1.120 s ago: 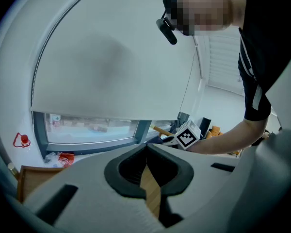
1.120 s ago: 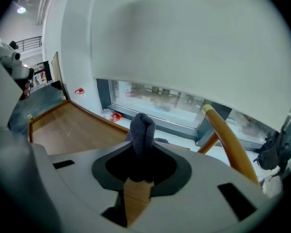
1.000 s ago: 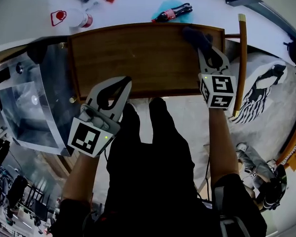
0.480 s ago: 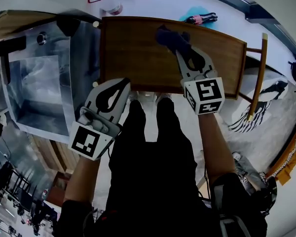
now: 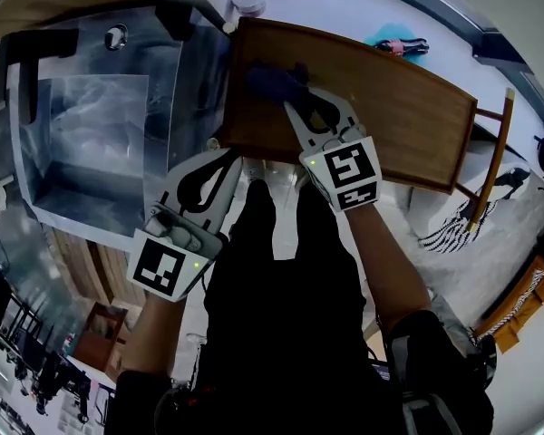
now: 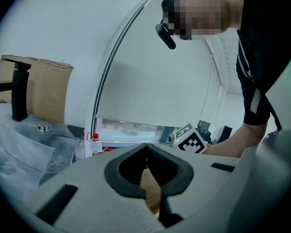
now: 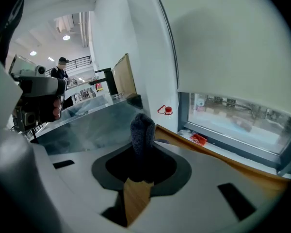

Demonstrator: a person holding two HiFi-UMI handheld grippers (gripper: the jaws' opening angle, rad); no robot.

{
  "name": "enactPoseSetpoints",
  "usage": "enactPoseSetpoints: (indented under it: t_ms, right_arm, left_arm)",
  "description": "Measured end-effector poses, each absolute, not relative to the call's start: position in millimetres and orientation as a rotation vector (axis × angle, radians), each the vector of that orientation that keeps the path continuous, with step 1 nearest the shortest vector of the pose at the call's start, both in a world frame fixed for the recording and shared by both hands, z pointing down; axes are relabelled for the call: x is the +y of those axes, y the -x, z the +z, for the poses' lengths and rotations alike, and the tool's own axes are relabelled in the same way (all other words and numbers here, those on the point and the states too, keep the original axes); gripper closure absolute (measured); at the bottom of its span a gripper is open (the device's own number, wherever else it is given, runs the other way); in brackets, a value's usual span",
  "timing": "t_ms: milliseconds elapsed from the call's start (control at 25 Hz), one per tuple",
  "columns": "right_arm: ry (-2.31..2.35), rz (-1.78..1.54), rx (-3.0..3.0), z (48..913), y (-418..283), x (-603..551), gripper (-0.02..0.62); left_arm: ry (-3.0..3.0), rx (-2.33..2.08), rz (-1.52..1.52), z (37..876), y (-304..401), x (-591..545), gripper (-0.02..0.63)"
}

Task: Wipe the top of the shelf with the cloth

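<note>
Pinching the dark cloth (image 5: 274,80) between its jaws is the right hand-held gripper (image 5: 296,104). In the right gripper view the bunched fabric (image 7: 142,130) stands up out of the closed jaws of that hand-held gripper (image 7: 141,153), with brown wood showing just beneath them. Seen from the head view, the cloth lies on the top of the shelf (image 5: 408,107), near its left end and about midway between the far and near edges. The right arm reaches in across the near edge.

The left hand-held gripper (image 5: 225,159) hangs just off the shelf's near left corner. Its jaws are pressed together with nothing between them, and its own view (image 6: 146,148) shows them meeting at the tips over a sliver of wood.

Beside the left end of the shelf sits a sink (image 5: 36,188) draped in clear plastic film, with a black faucet (image 6: 19,89) behind it. A white bottle (image 5: 247,5) with a red tag stands past the far left corner. A dark bottle (image 5: 401,46) lies on something blue beyond the far edge. A wooden rail (image 5: 495,152) stands off the shelf's right end.
</note>
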State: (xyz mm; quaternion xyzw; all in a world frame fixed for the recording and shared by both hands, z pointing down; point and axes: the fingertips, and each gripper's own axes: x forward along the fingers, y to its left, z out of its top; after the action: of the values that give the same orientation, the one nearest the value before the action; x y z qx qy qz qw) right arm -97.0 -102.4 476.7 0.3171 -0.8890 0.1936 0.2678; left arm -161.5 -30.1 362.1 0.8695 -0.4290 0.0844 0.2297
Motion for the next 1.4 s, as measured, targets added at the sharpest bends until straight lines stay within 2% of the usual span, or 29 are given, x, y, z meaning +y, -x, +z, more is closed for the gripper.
enactPoseSetpoints:
  t_ms: [200,440,880,1400]
  right_arm:
    - [-0.809,0.53,-2.371,502.2,120.2,-99.5,0.518]
    - [-0.811,0.557,-2.3,533.6,111.1,-99.9,0.518]
    - [-0.878,0.571,-2.237,546.8,55.1,-100.6,0.518]
    - [-1.018,0.605,-2.161,544.2,-49.7,-94.8,0.518]
  left_arm:
    - [-2.373,-1.178,0.243,371.0,173.9,-24.7,0.586]
    - [-2.367,-1.154,0.25,380.6,172.5,-27.6,0.586]
    - [-2.408,-1.091,0.265,381.5,138.3,-42.0,0.586]
    - [-2.479,-0.963,0.297,378.9,56.1,-44.5,0.586]
